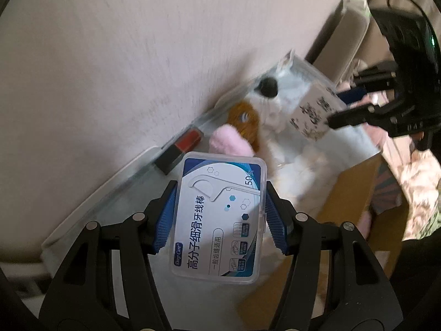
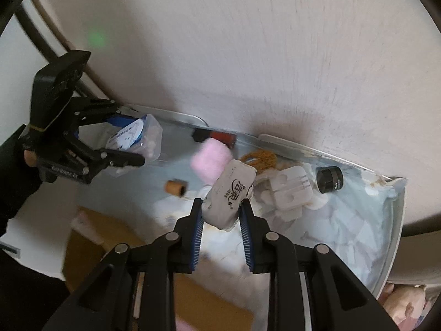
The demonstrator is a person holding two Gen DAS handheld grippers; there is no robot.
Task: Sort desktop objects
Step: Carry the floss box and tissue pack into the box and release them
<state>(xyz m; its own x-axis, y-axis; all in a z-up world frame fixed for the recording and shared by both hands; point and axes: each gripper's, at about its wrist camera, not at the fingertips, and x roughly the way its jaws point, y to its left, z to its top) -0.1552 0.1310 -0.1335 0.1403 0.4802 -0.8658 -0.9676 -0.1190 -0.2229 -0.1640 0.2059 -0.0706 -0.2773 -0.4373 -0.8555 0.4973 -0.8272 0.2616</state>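
Observation:
My left gripper point(image 1: 220, 204) is shut on a clear floss-pick box point(image 1: 220, 220) with a blue and white label, its blue pads pressing the box's two long sides. From the right wrist view, that left gripper point(image 2: 132, 135) and the floss-pick box point(image 2: 135, 135) hang over the left end of a clear bin point(image 2: 303, 150). My right gripper point(image 2: 222, 207) is shut on a white tissue packet point(image 2: 231, 190) with black characters, above the bin's middle. The left wrist view shows the right gripper point(image 1: 339, 110) and the tissue packet point(image 1: 314, 113) at the right.
In the bin lie a pink fluffy item point(image 2: 210, 162), a brown item point(image 2: 259, 157), a white plug adapter point(image 2: 292, 190), a small black cylinder point(image 2: 329, 179), a red and black item point(image 2: 217, 136) and a cork-like piece point(image 2: 176, 187). A cardboard box point(image 2: 91, 237) sits nearer, a pale wall behind.

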